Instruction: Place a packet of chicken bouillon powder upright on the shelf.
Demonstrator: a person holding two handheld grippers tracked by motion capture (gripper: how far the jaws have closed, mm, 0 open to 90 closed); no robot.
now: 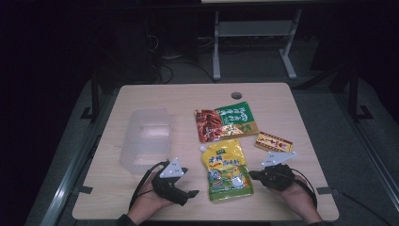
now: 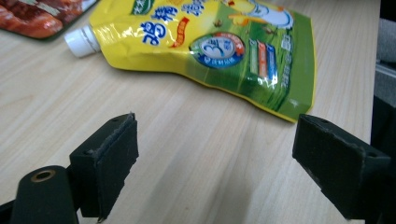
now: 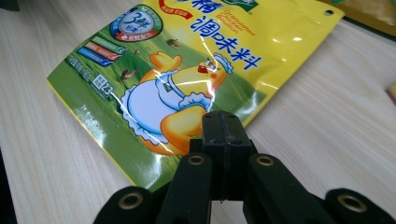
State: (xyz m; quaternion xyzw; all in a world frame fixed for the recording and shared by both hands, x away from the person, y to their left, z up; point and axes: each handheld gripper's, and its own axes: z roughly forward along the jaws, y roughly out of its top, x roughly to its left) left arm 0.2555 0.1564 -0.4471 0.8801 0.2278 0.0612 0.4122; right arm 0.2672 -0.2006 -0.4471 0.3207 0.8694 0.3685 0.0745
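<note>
Clear tub (image 1: 145,139) sits toward the desk's (image 1: 141,197) left edge. Red-green pack (image 1: 226,121) lies mid-desk toward the far edge, small box (image 1: 273,141) to its right near the right edge. Nothing between either gripper and the yellow pouch (image 1: 227,170).

The pouch lies flat near the front edge, white cap (image 2: 82,40) pointing to the far-left, between the two grippers.

Left gripper (image 1: 186,190): fingers (image 2: 109,163) spread wide, nothing between them, bare desk under the gap; the pouch is near but apart, ahead of them. Right gripper (image 1: 252,175): fingers (image 3: 222,135) pressed fully together, holding nothing, tips over the pouch's green bottom corner; can't tell if they touch it.

Both hands rest low on the desk at the front edge, grippers angled inward at the pouch from either side.
</note>
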